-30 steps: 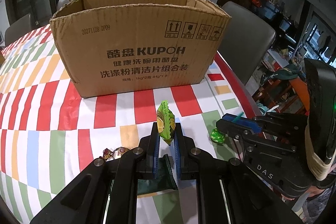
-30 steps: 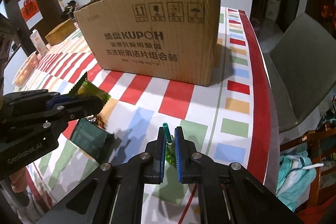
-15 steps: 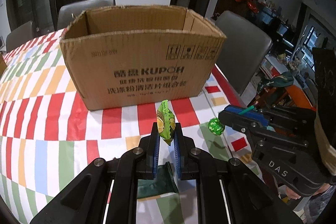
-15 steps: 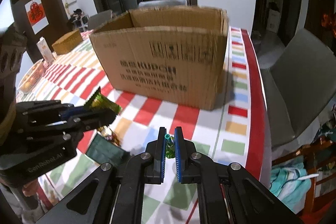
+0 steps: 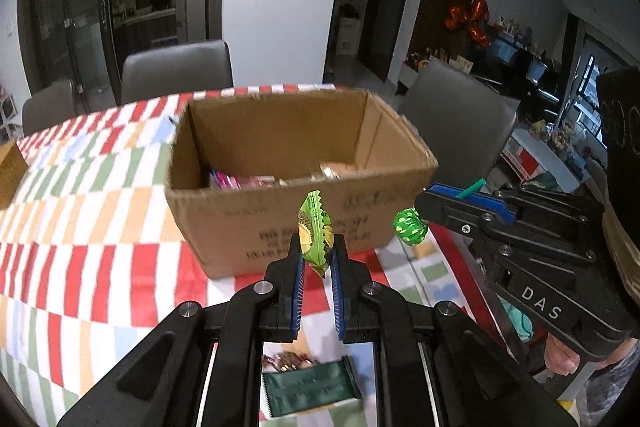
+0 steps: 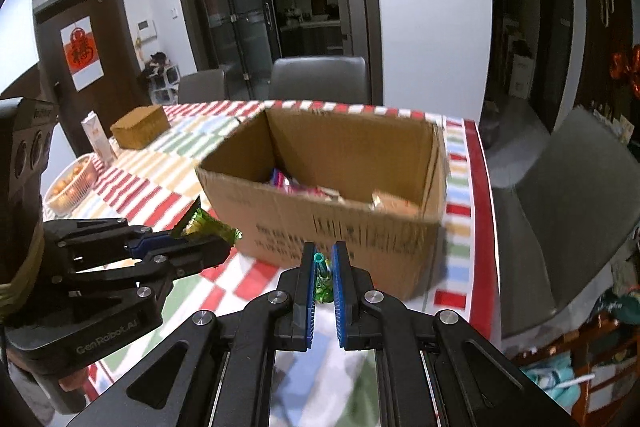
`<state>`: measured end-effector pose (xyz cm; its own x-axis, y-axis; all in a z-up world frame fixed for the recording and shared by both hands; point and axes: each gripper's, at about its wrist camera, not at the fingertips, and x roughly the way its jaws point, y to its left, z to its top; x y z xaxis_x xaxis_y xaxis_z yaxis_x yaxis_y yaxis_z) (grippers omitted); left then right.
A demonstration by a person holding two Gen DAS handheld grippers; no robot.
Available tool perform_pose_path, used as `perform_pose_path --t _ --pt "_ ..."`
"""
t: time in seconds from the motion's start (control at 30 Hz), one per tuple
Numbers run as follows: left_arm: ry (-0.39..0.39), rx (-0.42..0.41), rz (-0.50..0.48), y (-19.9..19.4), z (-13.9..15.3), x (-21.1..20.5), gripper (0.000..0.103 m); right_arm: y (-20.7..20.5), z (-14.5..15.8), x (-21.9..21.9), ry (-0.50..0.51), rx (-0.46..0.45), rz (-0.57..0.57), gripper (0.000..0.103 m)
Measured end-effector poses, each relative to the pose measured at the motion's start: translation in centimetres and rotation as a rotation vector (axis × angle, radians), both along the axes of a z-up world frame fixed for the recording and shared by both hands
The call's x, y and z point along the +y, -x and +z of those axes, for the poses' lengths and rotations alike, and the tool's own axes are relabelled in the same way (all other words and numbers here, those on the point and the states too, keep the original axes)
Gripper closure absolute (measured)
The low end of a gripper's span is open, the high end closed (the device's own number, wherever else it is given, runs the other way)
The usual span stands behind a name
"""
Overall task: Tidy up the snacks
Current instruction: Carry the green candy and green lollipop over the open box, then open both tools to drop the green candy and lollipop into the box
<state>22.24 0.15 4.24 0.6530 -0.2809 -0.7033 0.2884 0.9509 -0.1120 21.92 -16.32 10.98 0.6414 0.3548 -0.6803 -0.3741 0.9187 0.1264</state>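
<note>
The left gripper [image 5: 318,261] pinches a green candy packet [image 5: 315,235]. The right gripper [image 6: 323,267] pinches a green lollipop [image 5: 409,223] by its stick. Both are held up in front of the cardboard box [image 6: 344,195]. Only the left view shows the dark green packet [image 5: 310,387] lying on the worktop [image 5: 100,247].

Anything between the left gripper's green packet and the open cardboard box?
Nothing: in the left wrist view only bare checked tablecloth separates the green packet from the cardboard box.
</note>
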Motion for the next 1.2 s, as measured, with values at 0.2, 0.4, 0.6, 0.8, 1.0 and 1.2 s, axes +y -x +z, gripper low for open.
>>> perform_pose_path --t 0.2,0.4,0.6,0.8,1.0,1.2 --pt "-0.004 -0.026 0.005 -1.6 2.0 0.9 0.089 -1.9 2.2 1.3 0.002 -0.034 0.011 0.094" --pt "-0.013 -0.039 0.008 -4.0 3.1 1.4 0.089 -4.1 3.6 2.3 0.020 -0.055 0.011 0.094" --pt "-0.024 -0.016 0.009 -6.8 2.9 1.7 0.089 -6.2 3.9 3.3 0.032 -0.052 0.010 0.094" --pt "-0.049 0.023 0.036 -9.1 2.7 2.1 0.073 -8.4 3.4 3.1 0.023 -0.021 -0.022 0.091" --pt "-0.090 -0.017 0.054 -7.1 2.5 2.5 0.061 -8.0 3.0 2.6 0.039 -0.028 -0.059 0.064" --pt "-0.100 -0.044 0.038 -4.3 2.1 3.0 0.059 -5.2 3.3 2.6 0.046 -0.069 -0.043 0.054"
